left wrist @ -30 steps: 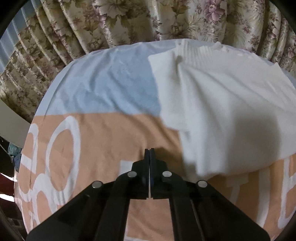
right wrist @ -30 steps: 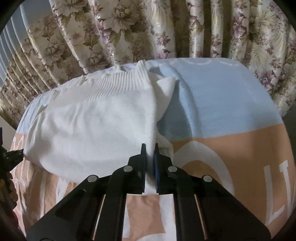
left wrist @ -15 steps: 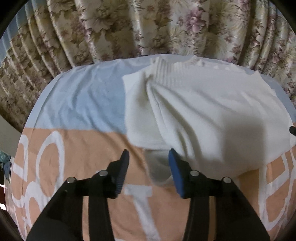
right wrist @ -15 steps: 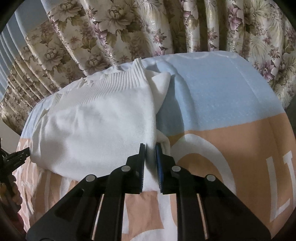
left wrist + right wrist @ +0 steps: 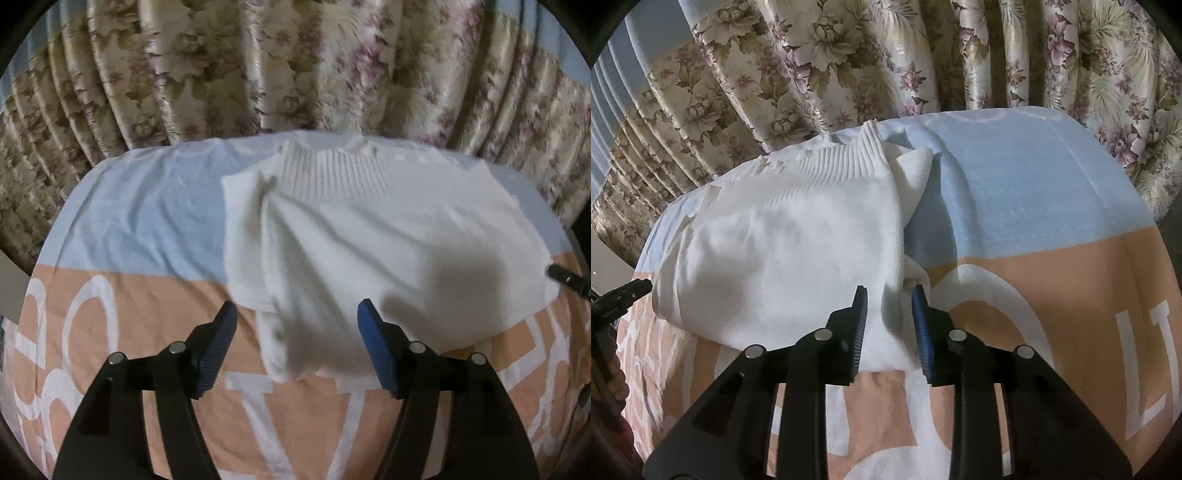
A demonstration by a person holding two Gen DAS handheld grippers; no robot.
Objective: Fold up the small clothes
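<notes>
White sweater (image 5: 369,236), one; two grippers (image 5: 295,347) (image 5: 889,325)

The left hand-held gripper (image 5: 295,325), clamped shut a second ago, now stands with its jaws wide apart, having just been opening; the lower corner of the white knit sweater (image 5: 369,240) lies between the blue pads, apparently touching neither, though blur makes that uncertain. This gripper also sits farther back from the sweater than before. The right hand-held gripper (image 5: 888,310), earlier pinching the sweater's folded edge, has just been opening too, and the fabric now lies loose between its parted pads.
</notes>
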